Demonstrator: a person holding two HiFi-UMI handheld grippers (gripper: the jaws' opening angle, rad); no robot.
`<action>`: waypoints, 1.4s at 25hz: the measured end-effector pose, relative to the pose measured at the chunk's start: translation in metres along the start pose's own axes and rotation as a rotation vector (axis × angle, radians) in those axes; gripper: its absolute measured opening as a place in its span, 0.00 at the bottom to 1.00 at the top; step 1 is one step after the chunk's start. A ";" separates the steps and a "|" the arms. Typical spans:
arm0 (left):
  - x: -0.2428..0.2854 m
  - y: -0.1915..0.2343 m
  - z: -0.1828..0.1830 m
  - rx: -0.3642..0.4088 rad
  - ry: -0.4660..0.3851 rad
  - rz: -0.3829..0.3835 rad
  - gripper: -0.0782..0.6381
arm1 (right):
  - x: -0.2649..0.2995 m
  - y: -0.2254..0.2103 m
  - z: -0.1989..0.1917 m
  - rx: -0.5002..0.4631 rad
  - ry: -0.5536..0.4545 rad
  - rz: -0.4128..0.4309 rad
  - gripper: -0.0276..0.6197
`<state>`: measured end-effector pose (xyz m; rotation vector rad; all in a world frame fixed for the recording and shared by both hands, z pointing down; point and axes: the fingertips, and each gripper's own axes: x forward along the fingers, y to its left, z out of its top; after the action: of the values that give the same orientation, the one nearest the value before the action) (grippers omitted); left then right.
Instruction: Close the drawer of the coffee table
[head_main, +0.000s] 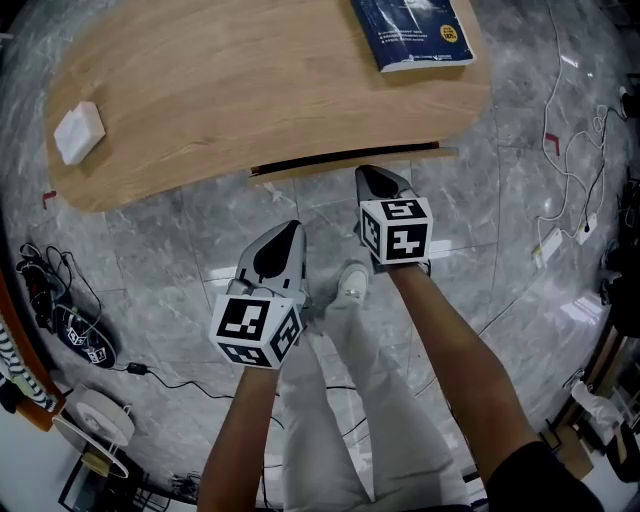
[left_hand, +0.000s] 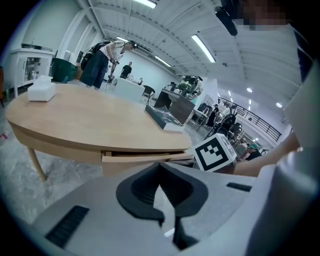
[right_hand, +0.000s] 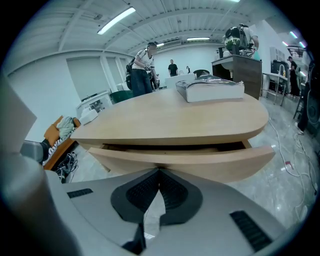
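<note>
A light wooden oval coffee table (head_main: 250, 90) fills the top of the head view. Its drawer (head_main: 350, 162) stands slightly pulled out under the near edge, with a dark gap above its curved front (right_hand: 200, 160). My right gripper (head_main: 372, 172) is shut and holds nothing, and its tip (right_hand: 159, 172) is right at the drawer front; I cannot tell if it touches. My left gripper (head_main: 290, 230) is also shut and holds nothing. It hangs lower left, farther back over the floor. From the left gripper (left_hand: 160, 167) the drawer (left_hand: 145, 157) shows ahead.
A blue book (head_main: 412, 30) lies on the table's far right and a white box (head_main: 79, 131) on its left end. The person's legs and a white shoe (head_main: 350, 285) are below the grippers. Cables and a power strip (head_main: 550, 243) lie on the grey marble floor.
</note>
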<state>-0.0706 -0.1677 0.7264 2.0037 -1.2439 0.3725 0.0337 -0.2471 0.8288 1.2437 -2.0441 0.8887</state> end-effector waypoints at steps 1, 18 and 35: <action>0.001 0.001 0.000 -0.003 -0.001 0.002 0.11 | 0.002 0.000 0.002 0.000 -0.001 0.000 0.06; 0.009 0.017 0.010 -0.037 -0.015 0.014 0.11 | 0.019 -0.007 0.028 -0.014 -0.017 -0.013 0.06; -0.001 0.021 0.007 -0.030 -0.009 0.009 0.11 | 0.009 -0.004 0.026 0.014 -0.032 -0.028 0.06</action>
<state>-0.0902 -0.1774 0.7295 1.9769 -1.2575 0.3476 0.0304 -0.2740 0.8210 1.2989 -2.0433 0.8761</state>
